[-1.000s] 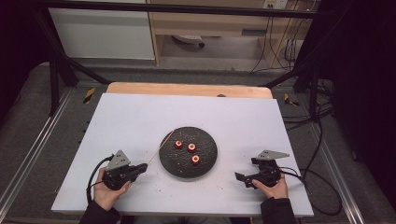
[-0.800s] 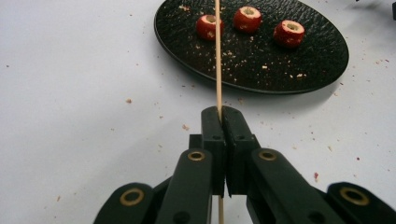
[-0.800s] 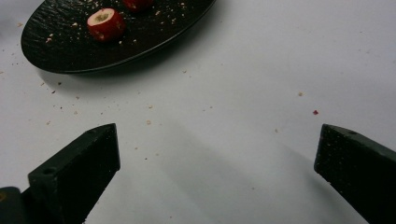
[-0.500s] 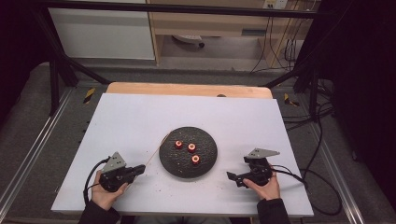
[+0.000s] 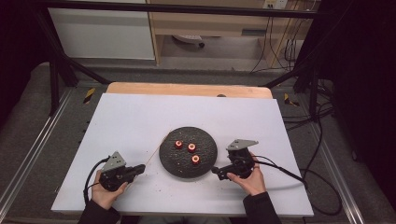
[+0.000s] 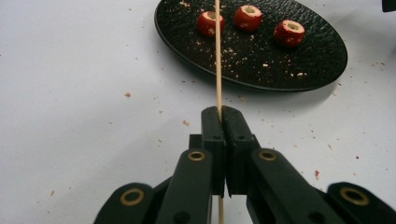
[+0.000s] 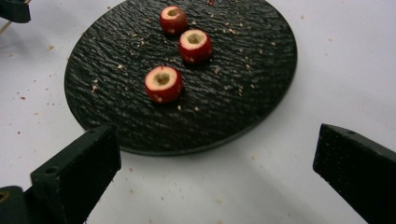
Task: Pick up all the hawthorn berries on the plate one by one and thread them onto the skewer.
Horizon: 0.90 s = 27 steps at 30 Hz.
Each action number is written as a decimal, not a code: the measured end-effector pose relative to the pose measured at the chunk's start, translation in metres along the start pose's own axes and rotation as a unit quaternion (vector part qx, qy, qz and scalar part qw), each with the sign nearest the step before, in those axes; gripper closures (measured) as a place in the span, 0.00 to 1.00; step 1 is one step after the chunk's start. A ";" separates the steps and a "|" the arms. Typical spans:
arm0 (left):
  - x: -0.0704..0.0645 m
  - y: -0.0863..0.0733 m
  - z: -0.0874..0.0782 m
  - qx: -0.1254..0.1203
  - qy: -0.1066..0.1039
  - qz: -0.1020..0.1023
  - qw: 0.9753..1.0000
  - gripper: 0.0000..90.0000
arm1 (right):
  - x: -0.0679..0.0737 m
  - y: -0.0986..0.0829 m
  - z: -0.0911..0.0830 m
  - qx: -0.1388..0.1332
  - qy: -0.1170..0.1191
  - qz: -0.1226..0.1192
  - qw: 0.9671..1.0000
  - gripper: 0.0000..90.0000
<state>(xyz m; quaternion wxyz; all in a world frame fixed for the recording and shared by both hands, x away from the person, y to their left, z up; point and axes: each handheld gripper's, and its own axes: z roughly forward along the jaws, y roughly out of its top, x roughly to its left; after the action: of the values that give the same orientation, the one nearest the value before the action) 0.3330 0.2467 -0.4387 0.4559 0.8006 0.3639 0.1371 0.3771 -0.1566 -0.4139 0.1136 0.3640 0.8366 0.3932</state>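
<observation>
Change: right claw (image 5: 215, 171) now sits nearer the plate (image 5: 173, 166) than half a second ago, its tip almost at the near-right rim; left claw (image 5: 140, 168) has drifted only slightly and keeps its place at the near left of the surface (image 5: 140, 116).
Left claw state: jaws pressed together on a thin wooden skewer (image 6: 217, 60), which runs from the tip forward over the plate's near-left rim toward the fruit.
Right claw state: jaws spread wide and empty, framing the plate's near edge in the right gripper view.
Fruit: three red cored pieces (image 5: 192, 148) lie on the dark round plate at the middle of the surface, hollow tops up, each apart from the others; the nearest piece (image 7: 163, 84) lies closest to the right claw.
Crumbs: scattered on plate and surface.
Meaning: the approach looks like a reach for the nearest piece, probably to steady or lift it so the skewer can go through. No piece is on the skewer yet.
</observation>
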 end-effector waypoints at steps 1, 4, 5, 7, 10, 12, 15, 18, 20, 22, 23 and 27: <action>0.000 0.000 0.000 0.000 0.000 0.000 1.000 0.98 | 0.002 0.004 0.002 0.004 0.000 -0.001 1.000 0.03; 0.000 0.000 0.000 0.001 0.000 0.000 1.000 0.98 | 0.006 0.014 0.009 0.017 -0.001 -0.010 1.000 0.05; 0.000 0.000 0.000 0.001 0.000 0.001 1.000 0.98 | 0.008 0.017 0.011 0.025 -0.002 -0.012 1.000 0.06; 0.000 0.000 0.001 0.003 0.000 0.001 1.000 0.98 | 0.011 0.022 0.016 0.037 -0.004 -0.022 0.999 0.08; 0.000 0.000 0.001 0.002 0.000 0.001 1.000 0.98 | 0.014 0.029 0.021 0.052 -0.007 -0.028 0.998 0.10; 0.000 0.000 0.001 0.002 -0.001 0.002 1.000 0.98 | 0.016 0.035 0.024 0.058 -0.002 -0.032 0.998 0.13; -0.001 0.000 0.001 0.005 -0.002 0.003 1.000 0.98 | 0.020 0.044 0.030 0.072 0.005 -0.045 0.996 0.18; -0.002 0.001 0.001 0.005 -0.002 0.005 1.000 0.98 | 0.024 0.053 0.038 0.095 0.016 -0.053 0.994 0.22; -0.002 0.001 0.001 0.006 -0.003 0.007 1.000 0.98 | 0.026 0.059 0.043 0.109 0.024 -0.051 0.992 0.26; -0.002 0.001 0.002 0.008 -0.004 0.008 1.000 0.98 | 0.027 0.063 0.048 0.115 0.026 -0.053 0.992 0.31; -0.003 0.001 0.002 0.008 -0.005 0.008 1.000 0.98 | 0.028 0.065 0.050 0.119 0.030 -0.052 0.991 0.33; -0.003 0.002 0.002 0.010 -0.006 0.009 1.000 0.98 | 0.031 0.071 0.060 0.153 0.034 -0.067 0.985 0.39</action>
<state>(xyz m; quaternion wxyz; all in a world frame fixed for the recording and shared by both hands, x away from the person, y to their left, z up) 0.3332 0.2429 -0.4383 0.4492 0.8091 0.3548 0.1331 0.4206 -0.0704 -0.3986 0.0546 0.3064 0.9128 0.2646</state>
